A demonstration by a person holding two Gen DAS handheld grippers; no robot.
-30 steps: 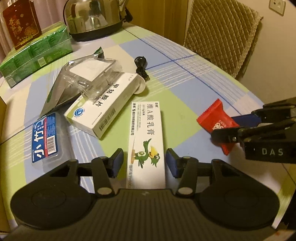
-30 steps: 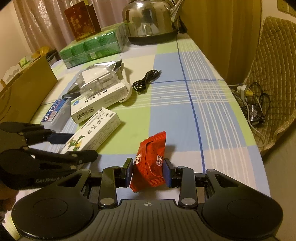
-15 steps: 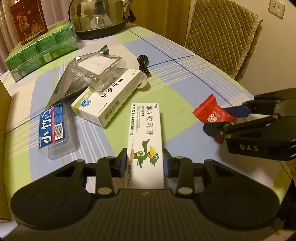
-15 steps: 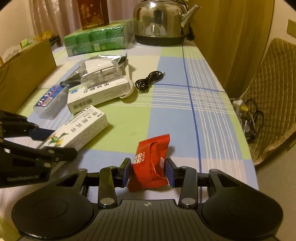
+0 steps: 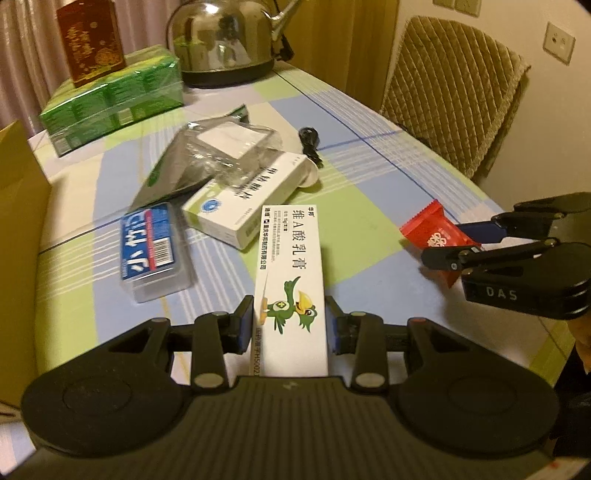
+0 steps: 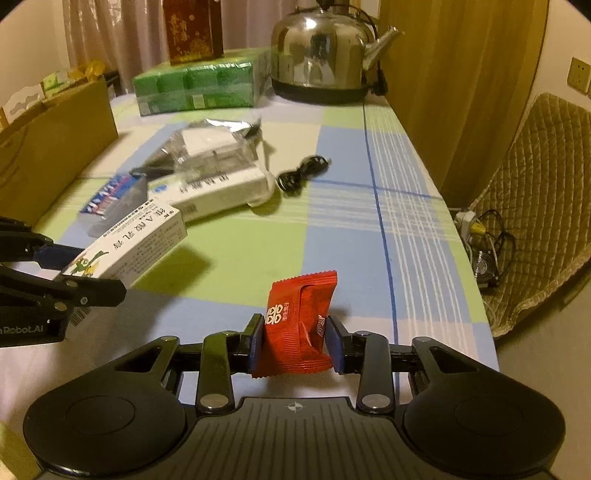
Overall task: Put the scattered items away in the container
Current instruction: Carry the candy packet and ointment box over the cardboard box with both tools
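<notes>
The left tool point(image 5: 290, 325) grips a white ointment box point(image 5: 291, 280) (a green bird printed on it), lifted off the checked desk point(image 5: 369, 177). The right tool point(image 6: 295, 341) pinches a red candy wrapper point(image 6: 299, 325). Beyond lie a blue-labelled clear case point(image 5: 151, 245), a white medicine box point(image 5: 245, 201) under a clear bag point(image 5: 221, 147), then a black cable point(image 6: 301, 171). The cardboard box point(image 6: 55, 147) stands at the left edge.

Kettle point(image 6: 320, 62) at the table's point(image 6: 354, 236) far edge, wrapped packs point(image 6: 199, 86) left of it, tall box point(image 6: 192, 29) atop those. Cardboard carton point(image 6: 55, 147) along the left edge. Mid-table: cable point(image 6: 301, 173), clear bag point(image 6: 210, 149) lying on a medicine box point(image 6: 218, 194).
</notes>
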